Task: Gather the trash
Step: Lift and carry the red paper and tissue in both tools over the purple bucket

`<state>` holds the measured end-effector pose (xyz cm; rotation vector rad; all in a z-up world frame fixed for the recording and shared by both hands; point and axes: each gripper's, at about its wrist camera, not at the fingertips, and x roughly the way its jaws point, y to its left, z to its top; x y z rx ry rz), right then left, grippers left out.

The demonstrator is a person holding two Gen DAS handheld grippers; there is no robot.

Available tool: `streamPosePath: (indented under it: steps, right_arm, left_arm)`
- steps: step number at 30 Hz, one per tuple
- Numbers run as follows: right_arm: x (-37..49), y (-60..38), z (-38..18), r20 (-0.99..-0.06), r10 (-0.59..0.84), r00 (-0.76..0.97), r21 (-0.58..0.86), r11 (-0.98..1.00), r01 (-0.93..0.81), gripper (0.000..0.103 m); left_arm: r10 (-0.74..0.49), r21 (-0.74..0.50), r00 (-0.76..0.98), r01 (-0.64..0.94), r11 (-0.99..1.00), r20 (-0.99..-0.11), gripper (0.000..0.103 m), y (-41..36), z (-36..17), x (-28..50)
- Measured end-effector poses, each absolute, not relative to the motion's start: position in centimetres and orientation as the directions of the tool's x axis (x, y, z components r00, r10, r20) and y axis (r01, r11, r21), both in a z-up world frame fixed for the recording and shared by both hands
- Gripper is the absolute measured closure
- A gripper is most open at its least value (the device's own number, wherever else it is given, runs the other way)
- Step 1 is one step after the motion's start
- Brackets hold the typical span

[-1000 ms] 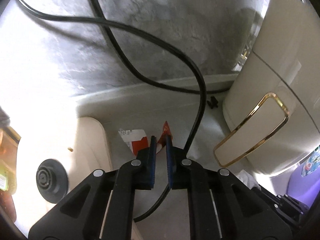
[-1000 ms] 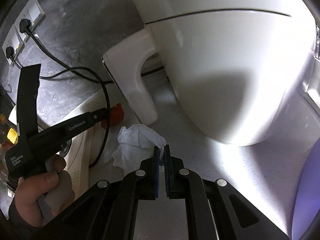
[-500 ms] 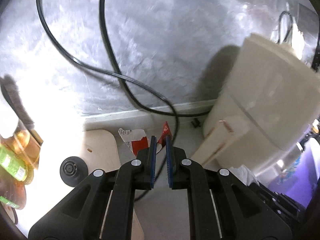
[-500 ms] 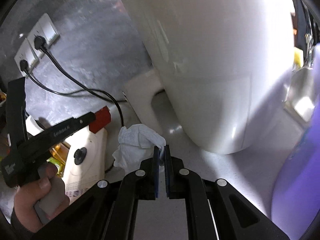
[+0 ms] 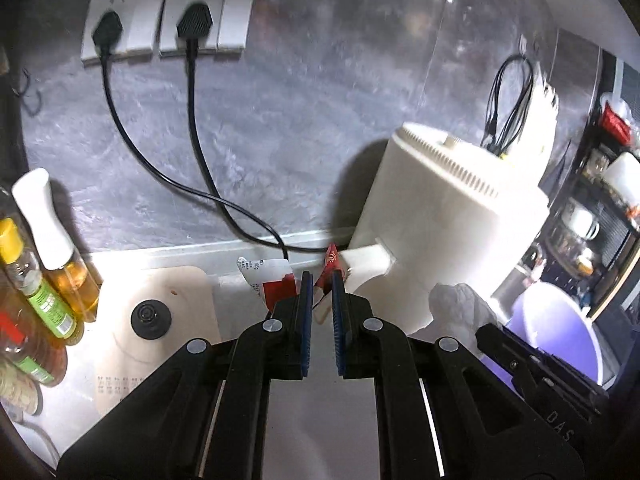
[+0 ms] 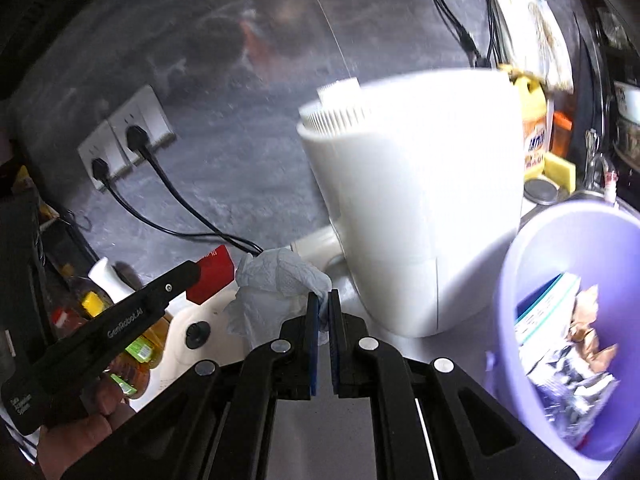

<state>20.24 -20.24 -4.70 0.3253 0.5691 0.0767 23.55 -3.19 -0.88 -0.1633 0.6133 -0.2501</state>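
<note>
My left gripper (image 5: 320, 284) is shut on a red and white wrapper (image 5: 276, 280), held up above the counter; the wrapper also shows in the right wrist view (image 6: 212, 276). My right gripper (image 6: 324, 304) is shut on a crumpled white tissue (image 6: 276, 284), which shows in the left wrist view (image 5: 460, 304) too. A purple bin (image 6: 516, 272) stands at the right and holds several wrappers and a packet; its rim shows in the left wrist view (image 5: 560, 320).
A large white appliance (image 6: 420, 200) stands close ahead of both grippers. Two black cords (image 5: 192, 160) run from wall sockets (image 5: 168, 16). Oil bottles (image 5: 36, 272) and a cream lid with a black knob (image 5: 152, 316) are at the left.
Both grippers have lifted and pulled back from the counter with their trash. The sockets, the appliance top and the purple bin have come into view.
</note>
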Motion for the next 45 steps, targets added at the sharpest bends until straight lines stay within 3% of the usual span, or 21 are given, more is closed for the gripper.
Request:
streamPosePath:
  steps: [16, 29, 32, 34, 35, 45]
  right_arm:
    - [13.4, -26.7, -0.2, -0.458, 0.193, 0.868, 0.301, 0.952, -0.053, 0.097]
    - [10.0, -32.0, 0.0, -0.445, 0.103, 0.889, 0.295, 0.955, 0.037, 0.097]
    - [9.3, -33.2, -0.3, -0.451, 0.05, 0.891, 0.282, 0.955, 0.09, 0.093]
    - [8.7, -34.4, -0.5, -0.449, -0.005, 0.894, 0.278, 0.95, 0.144, 0.069]
    - [8.4, -34.8, -0.5, -0.445, -0.024, 0.895, 0.278, 0.947, 0.163, 0.05]
    - [5.9, -38.4, -1.9, -0.474, -0.094, 0.875, 0.276, 0.928, 0.25, 0.049]
  left_arm:
    - [-0.291, -0.222, 0.848, 0.211, 0.952, -0.443, 0.093, -9.1, 3.9, 17.4]
    - [-0.372, -0.221, 0.819, 0.303, 0.927, -0.437, 0.093, -14.8, 3.8, 15.2]
    - [-0.397, -0.225, 0.804, 0.329, 0.917, -0.442, 0.093, -16.2, 3.5, 15.1]
    - [-0.415, -0.232, 0.793, 0.346, 0.909, -0.446, 0.093, -17.0, 3.2, 15.2]
    - [-0.426, -0.234, 0.786, 0.357, 0.904, -0.448, 0.093, -17.4, 3.1, 15.1]
    - [-0.51, -0.256, 0.722, 0.442, 0.86, -0.468, 0.093, -21.5, 1.8, 15.4]
